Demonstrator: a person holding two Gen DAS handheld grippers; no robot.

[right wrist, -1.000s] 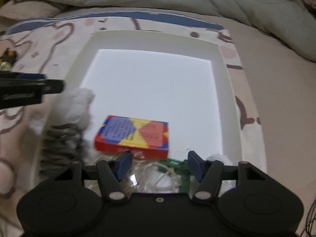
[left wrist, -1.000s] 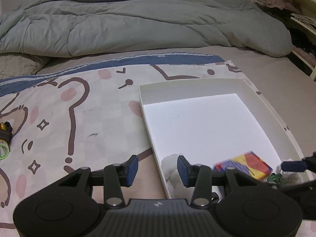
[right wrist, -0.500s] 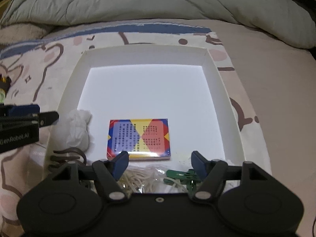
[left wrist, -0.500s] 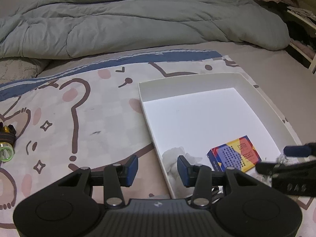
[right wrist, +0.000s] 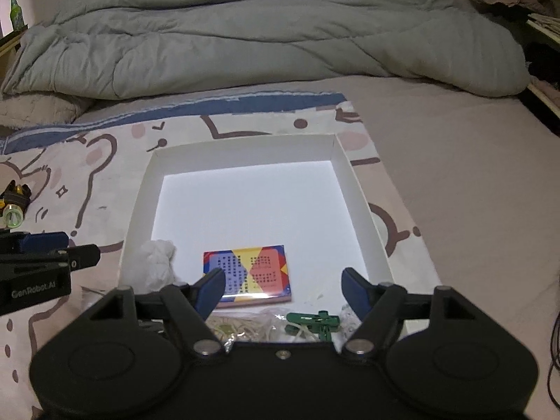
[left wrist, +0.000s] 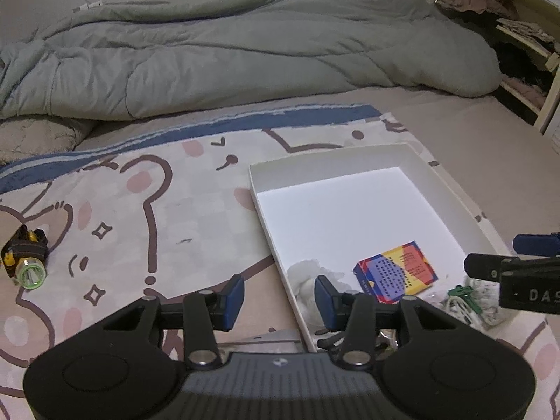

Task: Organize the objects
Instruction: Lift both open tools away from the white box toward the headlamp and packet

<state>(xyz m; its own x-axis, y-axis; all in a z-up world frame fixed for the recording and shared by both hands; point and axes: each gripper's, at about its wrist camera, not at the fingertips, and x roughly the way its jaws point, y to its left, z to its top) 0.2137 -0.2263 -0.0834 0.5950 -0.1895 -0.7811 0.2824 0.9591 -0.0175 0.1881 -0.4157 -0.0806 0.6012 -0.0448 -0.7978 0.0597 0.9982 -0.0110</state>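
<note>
A white shallow box (right wrist: 357, 189) (left wrist: 266, 220) lies on the patterned bedsheet. Inside, near its front, rest a colourful card box (right wrist: 249, 273) (left wrist: 395, 273), a crumpled white tissue (right wrist: 157, 262) (left wrist: 304, 280), and a clear bag with a green clip (right wrist: 315, 323) (left wrist: 462, 294). My right gripper (right wrist: 281, 288) hovers above the box's front, its jaws opening, nothing between them. My left gripper (left wrist: 278, 297) hangs over the box's left wall, jaws opening and empty. A small headlamp (left wrist: 26, 262) (right wrist: 14, 206) lies far left on the sheet.
A grey duvet (right wrist: 262, 35) is piled across the back of the bed. Shelves with clothes (left wrist: 518, 35) stand at the right. A green bottle (right wrist: 15, 10) stands at the far left. The pink sheet (right wrist: 472, 192) stretches right of the box.
Both grippers have risen away from the box, so more of the bed shows. The right jaws have spread wider; the left jaws have parted a little.
</note>
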